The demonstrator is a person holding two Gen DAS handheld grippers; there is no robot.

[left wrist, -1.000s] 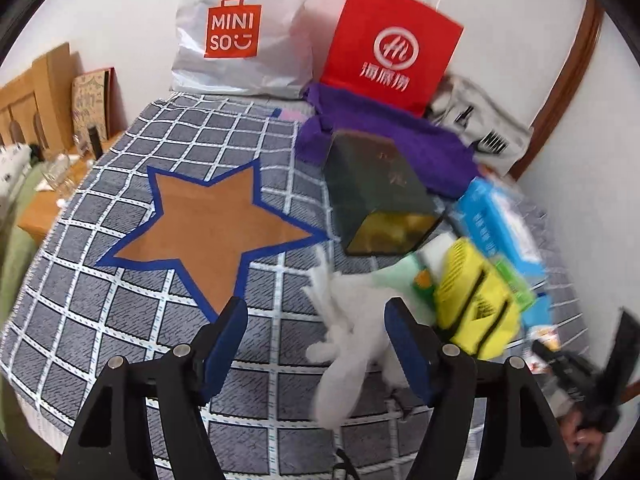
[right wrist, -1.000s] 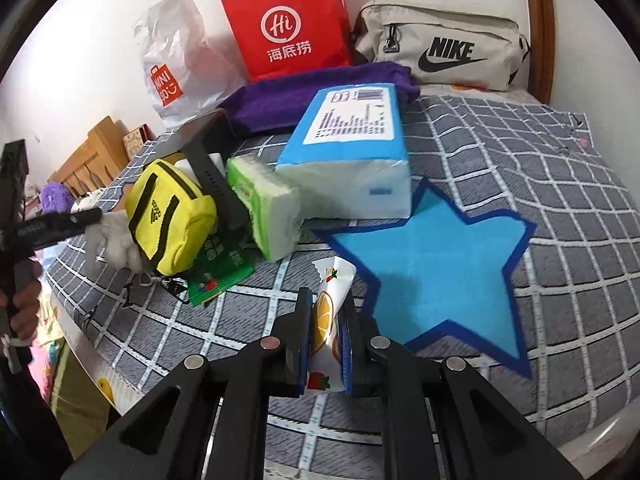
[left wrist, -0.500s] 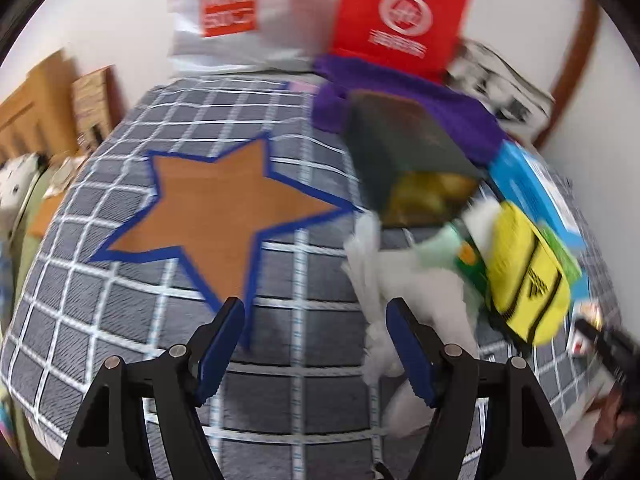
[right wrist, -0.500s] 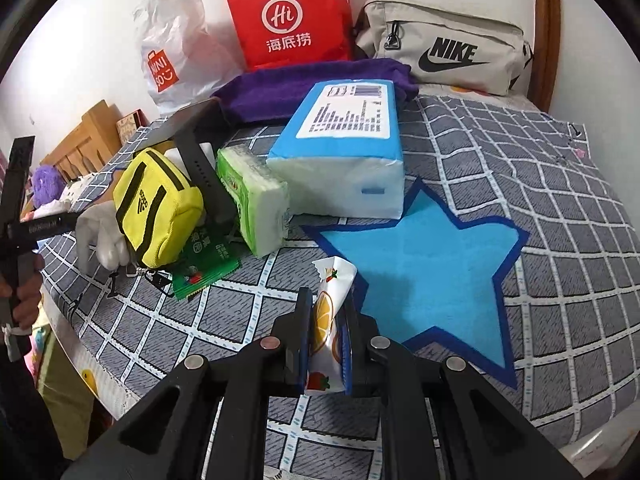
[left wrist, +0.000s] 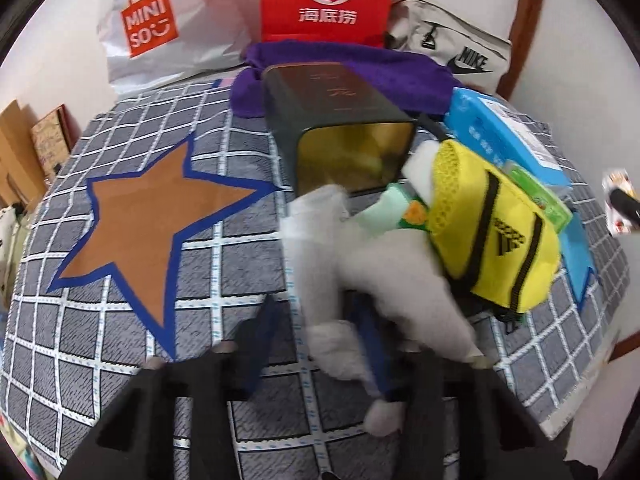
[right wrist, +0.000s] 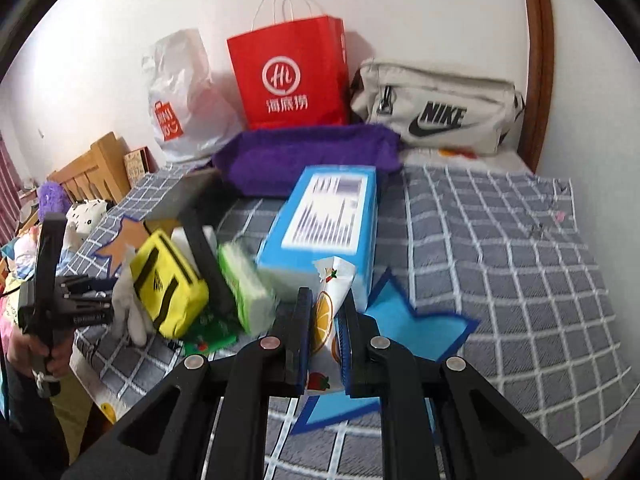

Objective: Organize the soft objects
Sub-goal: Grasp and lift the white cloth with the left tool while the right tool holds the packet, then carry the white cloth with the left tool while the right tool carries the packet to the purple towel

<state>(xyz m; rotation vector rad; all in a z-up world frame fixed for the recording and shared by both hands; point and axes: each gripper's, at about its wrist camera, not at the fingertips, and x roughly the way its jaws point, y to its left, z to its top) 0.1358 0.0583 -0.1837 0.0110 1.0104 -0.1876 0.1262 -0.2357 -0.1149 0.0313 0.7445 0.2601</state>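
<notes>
My left gripper (left wrist: 320, 332) has its two blue fingers around a leg of the white plush toy (left wrist: 384, 280), which lies on the checked bed cover next to the yellow pouch (left wrist: 500, 232). The jaws are narrowed on the toy. In the right wrist view the left gripper (right wrist: 104, 304) shows touching the white plush toy (right wrist: 128, 304). My right gripper (right wrist: 324, 344) is shut on a white fruit-print packet (right wrist: 328, 320) and holds it above the blue star (right wrist: 420, 332). The brown star (left wrist: 148, 224) lies to the left of the toy.
A dark tin box (left wrist: 340, 128), blue tissue pack (right wrist: 328, 220), green tissue pack (right wrist: 244, 284) and purple towel (right wrist: 312, 156) crowd the middle. A red paper bag (right wrist: 292, 76), Miniso bag (left wrist: 160, 28) and Nike bag (right wrist: 436, 108) stand along the wall. The bed edge is near.
My left gripper moved forward and right onto the white plush toy and its fingers narrowed around it. My right gripper, still holding the packet, lifted and swung a little left.
</notes>
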